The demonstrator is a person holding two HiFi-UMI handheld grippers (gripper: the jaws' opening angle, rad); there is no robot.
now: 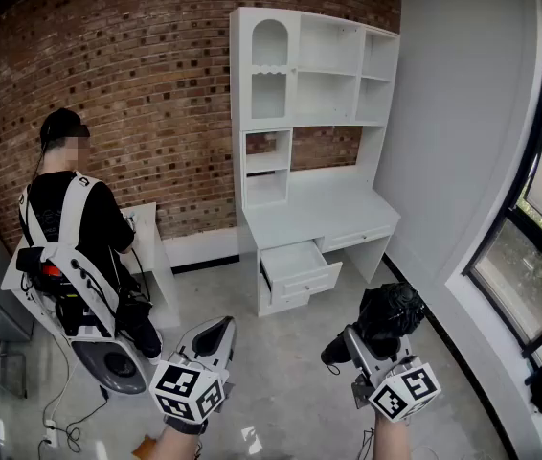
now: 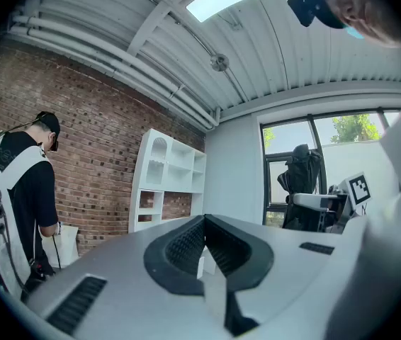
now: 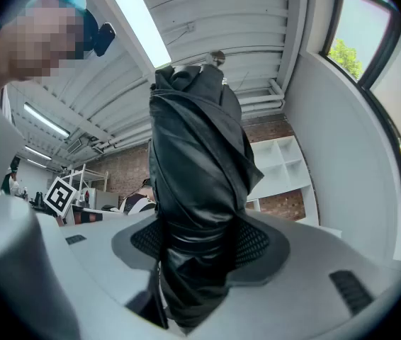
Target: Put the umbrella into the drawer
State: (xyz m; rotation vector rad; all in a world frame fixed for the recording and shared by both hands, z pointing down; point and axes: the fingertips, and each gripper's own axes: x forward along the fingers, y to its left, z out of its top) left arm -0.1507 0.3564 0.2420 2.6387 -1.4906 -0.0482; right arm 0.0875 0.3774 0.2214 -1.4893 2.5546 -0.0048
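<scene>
One person (image 1: 70,218) at far left, facing the brick wall (image 1: 156,84). Two claws, both held roughly level: left claw (image 1: 217,332), ribbed jaws together, empty; beyond them one white bench (image 1: 333,209) with one drawer (image 1: 295,260) pulled open. Right claw (image 1: 365,341) clamped on the one umbrella (image 1: 393,311), a folded glossy black bundle, well apart from that drawer.

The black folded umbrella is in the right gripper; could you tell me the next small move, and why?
Probably carry it forward toward the pulled-out drawer of the white desk: the right gripper grips the black folded umbrella, and that drawer lies some way ahead.
</scene>
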